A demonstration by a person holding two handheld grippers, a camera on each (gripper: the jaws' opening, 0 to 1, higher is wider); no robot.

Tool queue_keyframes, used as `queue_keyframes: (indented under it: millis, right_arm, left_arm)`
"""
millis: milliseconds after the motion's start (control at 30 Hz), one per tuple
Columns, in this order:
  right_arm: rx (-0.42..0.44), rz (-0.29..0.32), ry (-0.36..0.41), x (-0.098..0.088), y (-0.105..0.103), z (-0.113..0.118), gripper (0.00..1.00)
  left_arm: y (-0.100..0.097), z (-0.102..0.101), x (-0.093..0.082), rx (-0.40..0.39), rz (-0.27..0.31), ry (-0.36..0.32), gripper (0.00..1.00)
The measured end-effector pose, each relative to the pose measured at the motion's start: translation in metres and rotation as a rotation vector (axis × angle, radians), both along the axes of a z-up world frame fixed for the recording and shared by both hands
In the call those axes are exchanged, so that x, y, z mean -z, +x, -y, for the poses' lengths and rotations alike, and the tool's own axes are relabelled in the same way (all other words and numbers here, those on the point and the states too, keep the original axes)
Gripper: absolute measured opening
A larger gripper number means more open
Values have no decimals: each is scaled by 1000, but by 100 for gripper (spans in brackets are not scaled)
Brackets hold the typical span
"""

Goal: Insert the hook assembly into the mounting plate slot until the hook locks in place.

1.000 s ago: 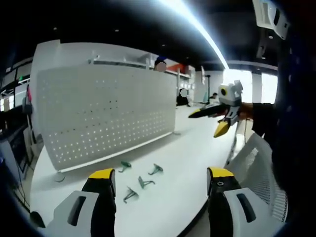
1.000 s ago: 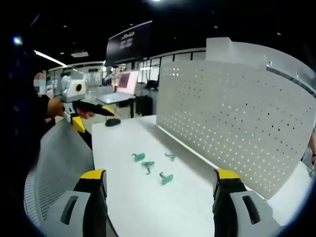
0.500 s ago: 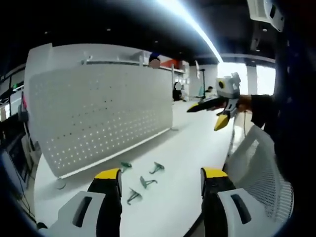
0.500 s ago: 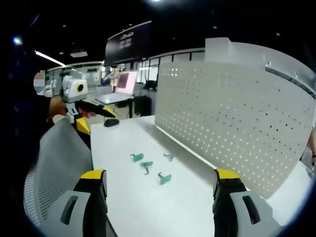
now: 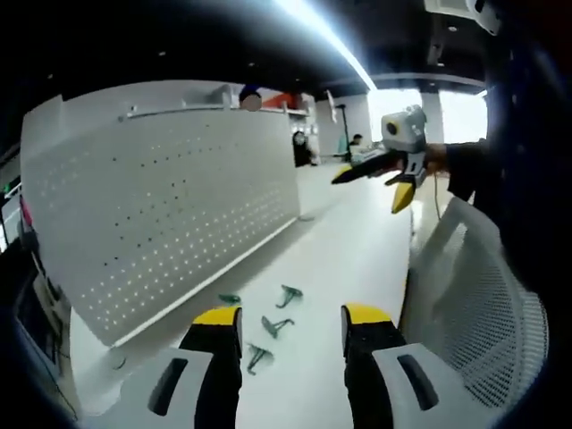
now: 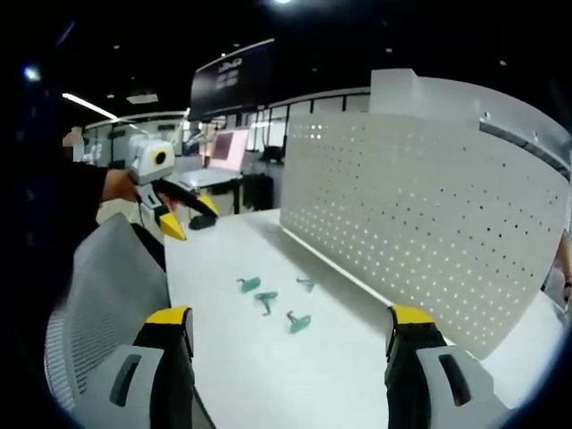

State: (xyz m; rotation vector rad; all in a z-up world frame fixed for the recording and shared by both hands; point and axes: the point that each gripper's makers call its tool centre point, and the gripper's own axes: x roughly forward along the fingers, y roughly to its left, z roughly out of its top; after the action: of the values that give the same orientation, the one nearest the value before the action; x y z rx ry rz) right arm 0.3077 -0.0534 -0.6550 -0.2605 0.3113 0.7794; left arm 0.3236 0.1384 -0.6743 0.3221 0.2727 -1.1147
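Four small green hooks are lying loose on the white table (image 6: 241, 357), just in front of the foot of the upright white pegboard (image 6: 429, 223), which is standing on that table. In the right gripper view they are reading as one hook (image 6: 251, 284) farthest from the pegboard, a second hook (image 6: 266, 300) beside it, a third hook (image 6: 299, 322) nearer the camera, and a fourth hook (image 6: 308, 284) closest to the pegboard's base. None is touching the pegboard.

The right gripper (image 6: 290, 335) is hovering above the table with its yellow-tipped jaws spread wide and nothing between them; the hooks are sitting ahead of it, between the jaws' lines, well apart from the tips.

The left gripper (image 5: 290, 323) is also holding nothing, its jaws parted but narrower, with the hooks lying on the table just beyond its tips, still on the near side of the pegboard (image 5: 170, 206). In the right gripper view it is showing beyond the hooks, away from the pegboard, held in a person's hand (image 6: 118, 186) over a grey mesh chair back (image 6: 103, 295).
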Motion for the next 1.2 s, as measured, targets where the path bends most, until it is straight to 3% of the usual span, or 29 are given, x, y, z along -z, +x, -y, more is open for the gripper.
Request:
queue_keyframes:
  millis: [267,733,1033,1200]
  right_arm:
    - [7,3,-4,-1,-1,2,91]
    - [18,0,-9,0,-1,1,91]
    - [29,-12,-8,4,-2,1,91]
    - [32,-22,-11,8,-3,1,91]
  left_arm:
    - [14,0,10,37,9,45,35]
    - [33,4,45,153,23,183,20]
    - [38,15,69,207,-7,217,25]
    - [43,19,81,234,-11,253,23]
